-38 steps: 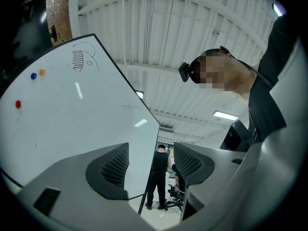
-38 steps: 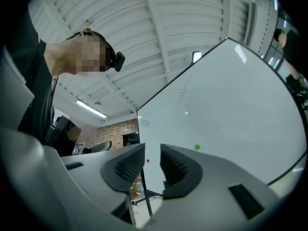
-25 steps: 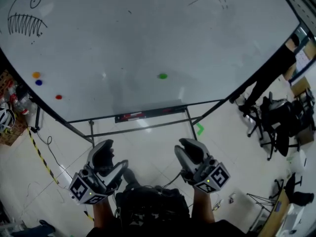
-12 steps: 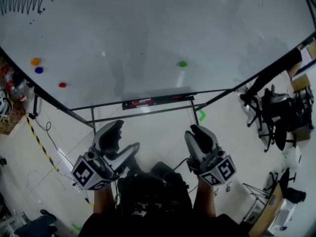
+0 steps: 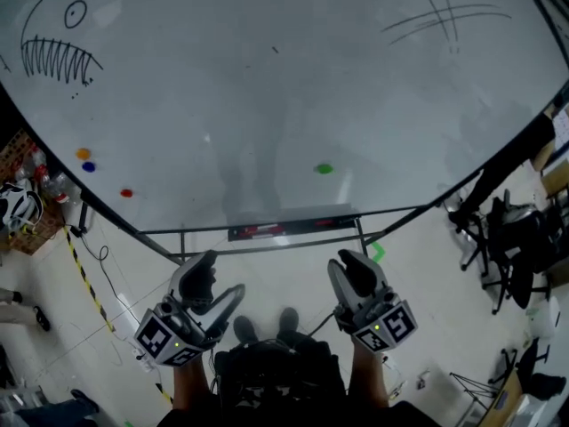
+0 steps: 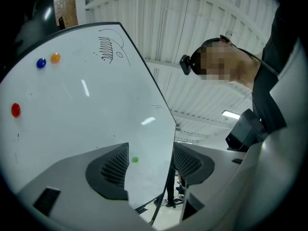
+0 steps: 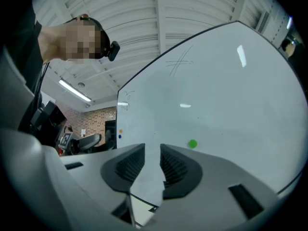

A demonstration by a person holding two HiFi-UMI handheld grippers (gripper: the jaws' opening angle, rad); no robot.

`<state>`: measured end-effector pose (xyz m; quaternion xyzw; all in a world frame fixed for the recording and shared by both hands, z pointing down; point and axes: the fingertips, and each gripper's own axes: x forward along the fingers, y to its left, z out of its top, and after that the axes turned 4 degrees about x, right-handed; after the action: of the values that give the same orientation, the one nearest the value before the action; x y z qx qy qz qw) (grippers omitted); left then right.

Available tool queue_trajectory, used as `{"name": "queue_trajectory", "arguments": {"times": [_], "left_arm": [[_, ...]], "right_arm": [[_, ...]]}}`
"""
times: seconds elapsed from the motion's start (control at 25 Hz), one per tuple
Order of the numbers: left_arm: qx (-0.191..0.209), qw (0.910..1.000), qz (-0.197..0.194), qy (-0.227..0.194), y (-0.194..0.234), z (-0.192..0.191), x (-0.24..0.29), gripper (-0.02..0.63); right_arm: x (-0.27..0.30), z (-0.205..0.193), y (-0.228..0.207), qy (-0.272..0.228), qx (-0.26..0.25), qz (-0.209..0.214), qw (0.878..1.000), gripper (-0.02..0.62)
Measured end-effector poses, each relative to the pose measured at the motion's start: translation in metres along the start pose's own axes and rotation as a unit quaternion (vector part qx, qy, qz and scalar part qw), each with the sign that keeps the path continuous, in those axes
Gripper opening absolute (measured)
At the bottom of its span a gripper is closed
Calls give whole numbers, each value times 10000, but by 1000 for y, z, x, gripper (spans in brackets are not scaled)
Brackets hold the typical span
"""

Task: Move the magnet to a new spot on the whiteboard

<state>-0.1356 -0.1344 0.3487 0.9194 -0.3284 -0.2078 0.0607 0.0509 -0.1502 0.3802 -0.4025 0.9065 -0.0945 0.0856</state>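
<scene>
White whiteboard (image 5: pixel 267 78) with a green magnet (image 5: pixel 324 169), red magnet (image 5: pixel 126 193), blue magnet (image 5: pixel 88 166), orange magnet (image 5: pixel 83 153).

Premises: an office or lab workroom. Evidence: a large whiteboard (image 5: pixel 267 87) with marker sketches, mounted on a metal stand (image 5: pixel 183 241). Black office chairs (image 5: pixel 507 238) stand on a pale tiled floor (image 5: pixel 293 274). Yellow-and-black hazard tape (image 5: pixel 89 285) runs along that floor. The ribbed white ceiling (image 7: pixel 139 8) carries strip lights (image 7: pixel 74 91). A brick wall (image 7: pixel 98 121) stands at the far side.

Left tool (image 5: pixel 219 277) and right tool (image 5: pixel 352 267) neared the whiteboard (image 5: pixel 267 96).
</scene>
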Motion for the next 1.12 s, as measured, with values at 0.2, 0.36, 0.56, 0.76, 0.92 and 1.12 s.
{"name": "queue_trajectory", "arguments": {"times": [0.2, 0.36, 0.56, 0.76, 0.92, 1.12], "left_arm": [[121, 9997, 193, 133, -7, 4, 14, 279], [220, 9992, 237, 251, -9, 1, 26, 279], [250, 9986, 359, 292, -8, -3, 34, 279], [296, 9983, 403, 284, -9, 0, 44, 279], [264, 9975, 532, 380, 0, -8, 39, 280], [179, 9983, 471, 305, 4, -6, 35, 280]], "right_arm": [[0, 17, -28, -226, -88, 50, 9997, 127], [3, 21, -39, -242, -356, 70, 9990, 127], [5, 14, -47, -185, -400, 104, 9990, 127], [9, 15, -55, -130, -430, 117, 9989, 127], [11, 11, -54, -11, -406, 136, 9991, 127], [16, 9, -52, 12, -478, 90, 9988, 127]]}}
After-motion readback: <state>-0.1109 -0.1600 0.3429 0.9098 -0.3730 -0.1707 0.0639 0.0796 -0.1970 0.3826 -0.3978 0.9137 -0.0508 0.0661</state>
